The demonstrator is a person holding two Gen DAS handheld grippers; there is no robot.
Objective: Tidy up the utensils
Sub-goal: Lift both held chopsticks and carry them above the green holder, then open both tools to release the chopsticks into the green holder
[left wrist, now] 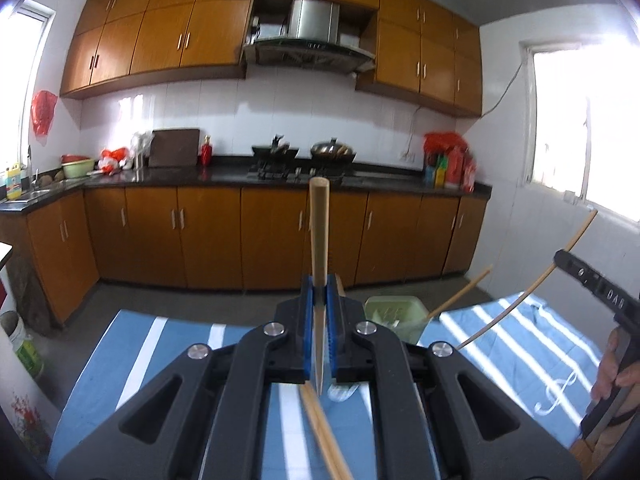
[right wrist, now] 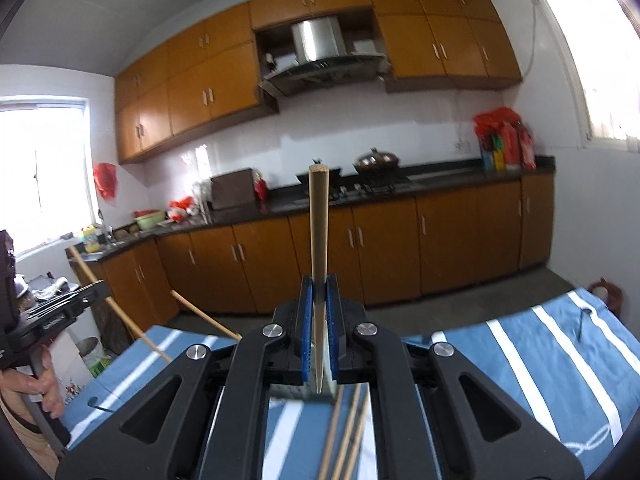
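Note:
My left gripper (left wrist: 320, 284) is shut on a wooden chopstick (left wrist: 319, 232) that points forward and up between the blue pads. My right gripper (right wrist: 319, 284) is shut on another wooden chopstick (right wrist: 318, 224) the same way. A pale green holder (left wrist: 394, 316) with a chopstick (left wrist: 460, 294) leaning in it stands on the blue striped cloth just right of my left gripper. More chopsticks (left wrist: 326, 436) lie on the cloth under the left gripper, and several (right wrist: 348, 432) lie under the right one. The right gripper (left wrist: 592, 288) with its chopstick shows at the right edge of the left wrist view.
The table has a blue cloth with white stripes (right wrist: 520, 360). Beyond it are a grey floor and wooden kitchen cabinets (left wrist: 208, 236) with a dark counter, stove and pans. A bucket (left wrist: 24, 344) stands on the floor at left.

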